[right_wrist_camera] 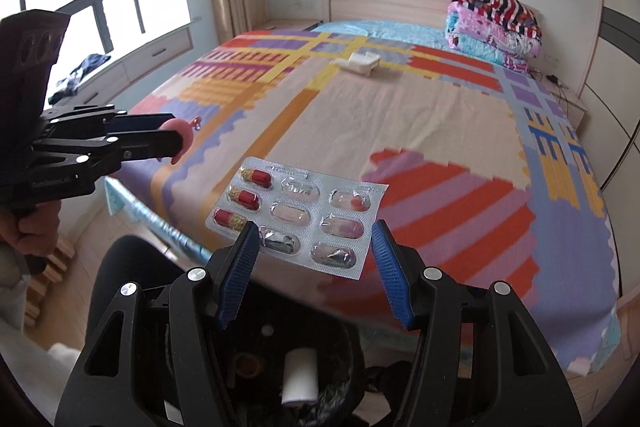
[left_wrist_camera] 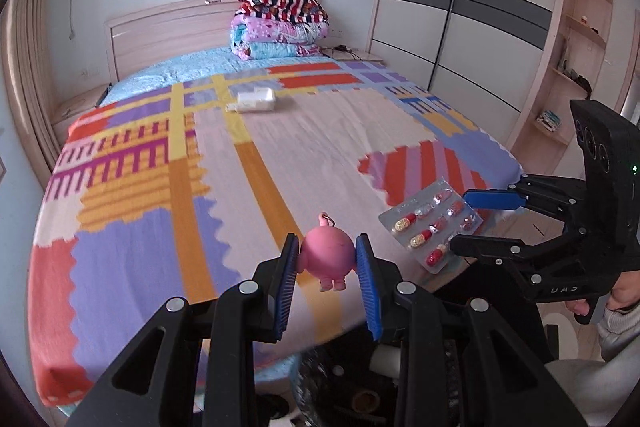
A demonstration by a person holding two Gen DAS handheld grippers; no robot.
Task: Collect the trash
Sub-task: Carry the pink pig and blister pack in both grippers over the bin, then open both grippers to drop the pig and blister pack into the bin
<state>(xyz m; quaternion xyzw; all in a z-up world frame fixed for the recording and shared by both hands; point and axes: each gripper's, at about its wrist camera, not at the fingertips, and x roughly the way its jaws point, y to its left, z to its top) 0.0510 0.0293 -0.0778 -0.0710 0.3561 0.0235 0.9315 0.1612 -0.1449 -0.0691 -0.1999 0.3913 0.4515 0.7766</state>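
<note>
1. My left fingers [left_wrist_camera: 328, 257] are closed narrowly on a pink toy figure [left_wrist_camera: 328, 257]; their blue pads [left_wrist_camera: 366, 267] press its round body from both sides, its loop pointing up and its small legs hanging below.

2. My right fingers [right_wrist_camera: 314, 247] stand about half open around a silver pill blister pack [right_wrist_camera: 298, 213], which sits between the blue pads [right_wrist_camera: 240, 259]. The left pad touches its edge; I cannot tell whether the right pad does.

3. The pack shows three red-and-yellow capsules in its left column; most of the other pockets look crushed or emptied.

4. Both loads hang over the foot of the bed [left_wrist_camera: 280, 155], above its patchwork blanket [right_wrist_camera: 440, 131] of orange, purple and yellow.

5. Under the fingers, a dark bin [right_wrist_camera: 280, 367] opens at the bed's foot, with a white cylinder [right_wrist_camera: 298, 377] lying inside.

6. Farther up the blanket, a white box [left_wrist_camera: 256, 101] lies near the middle of the bed.

7. Folded quilts [left_wrist_camera: 280, 27] are stacked against the headboard [left_wrist_camera: 160, 31], with a wardrobe [left_wrist_camera: 460, 7] to the right.
</note>
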